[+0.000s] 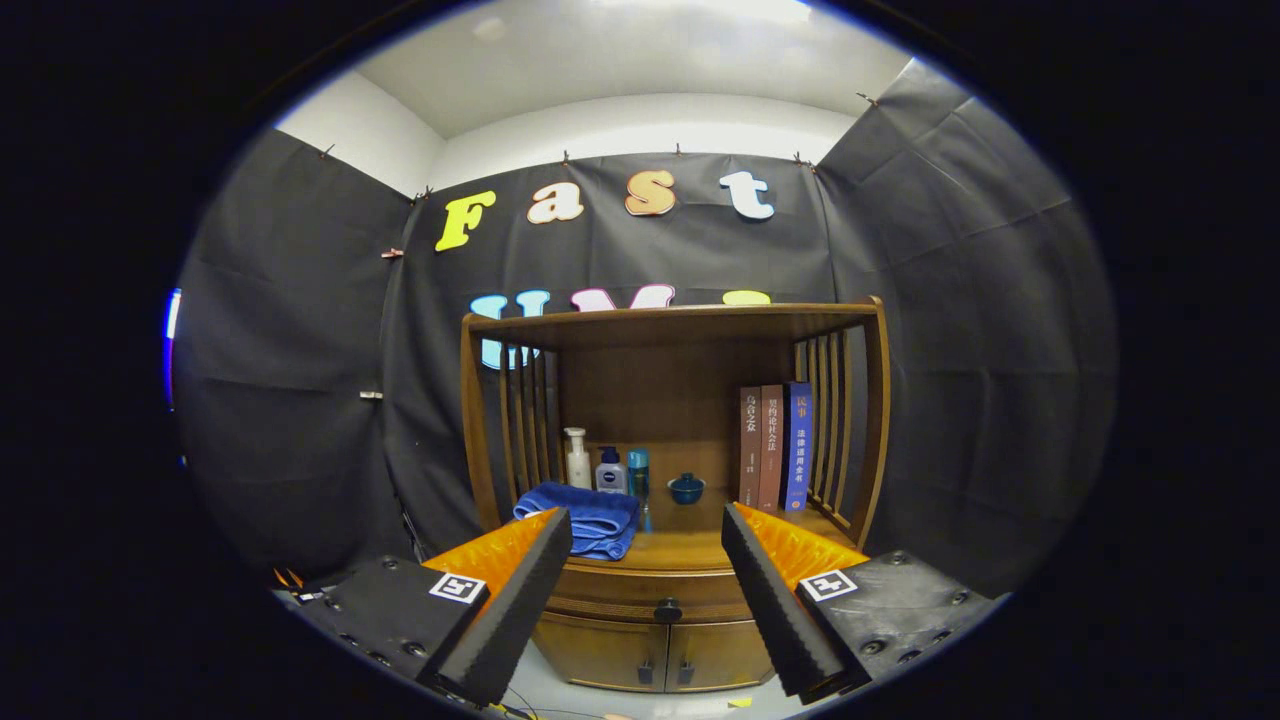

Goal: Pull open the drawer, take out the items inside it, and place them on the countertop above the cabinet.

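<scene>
gripper [648, 530] level, jaws spread wide, holding nothing

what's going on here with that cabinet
A person holds a gripper out toward a wooden cabinet. Its fingers are spread open and grip nothing. The drawer with its dark knob lies beyond them and looks shut, so nothing is out yet. On the countertop above sit a folded blue towel, some bottles, a small blue pot and three books.
</scene>
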`<action>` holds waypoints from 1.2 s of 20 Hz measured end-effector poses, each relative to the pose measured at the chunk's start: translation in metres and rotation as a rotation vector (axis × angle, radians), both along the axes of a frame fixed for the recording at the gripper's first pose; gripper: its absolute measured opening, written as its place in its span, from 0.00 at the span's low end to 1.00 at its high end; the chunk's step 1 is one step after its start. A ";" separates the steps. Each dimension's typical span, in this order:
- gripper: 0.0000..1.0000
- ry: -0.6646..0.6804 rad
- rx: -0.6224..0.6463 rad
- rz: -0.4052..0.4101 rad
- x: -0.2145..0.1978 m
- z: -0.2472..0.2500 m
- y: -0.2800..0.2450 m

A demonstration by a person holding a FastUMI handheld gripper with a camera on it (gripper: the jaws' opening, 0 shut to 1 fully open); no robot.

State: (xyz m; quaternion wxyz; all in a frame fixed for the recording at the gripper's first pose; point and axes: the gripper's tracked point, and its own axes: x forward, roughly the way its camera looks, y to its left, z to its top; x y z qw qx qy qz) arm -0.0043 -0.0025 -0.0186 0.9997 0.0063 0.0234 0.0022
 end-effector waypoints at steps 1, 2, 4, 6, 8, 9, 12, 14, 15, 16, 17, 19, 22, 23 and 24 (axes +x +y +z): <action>0.98 0.006 -0.002 -0.009 0.002 -0.003 -0.003; 0.98 0.013 -0.002 -0.017 0.004 -0.008 -0.006; 0.98 0.029 0.008 -0.030 0.010 -0.019 -0.010; 0.98 0.048 0.028 -0.037 0.018 -0.034 -0.010; 0.98 0.076 0.038 -0.045 0.031 -0.057 -0.011; 0.98 0.093 0.038 -0.045 0.039 -0.071 -0.010; 0.98 0.149 0.039 -0.051 0.064 -0.119 -0.011; 0.98 0.190 0.052 -0.064 0.082 -0.149 -0.015; 0.98 0.214 0.057 -0.073 0.090 -0.164 -0.017; 0.99 0.240 0.059 -0.081 0.098 -0.181 -0.019; 0.99 0.259 0.057 -0.087 0.106 -0.196 -0.021; 0.98 0.298 0.046 -0.091 0.121 -0.229 -0.023; 0.97 0.365 0.041 -0.092 0.139 -0.267 -0.023; 0.97 0.383 0.043 -0.095 0.143 -0.276 -0.024; 0.97 0.397 0.046 -0.100 0.147 -0.285 -0.026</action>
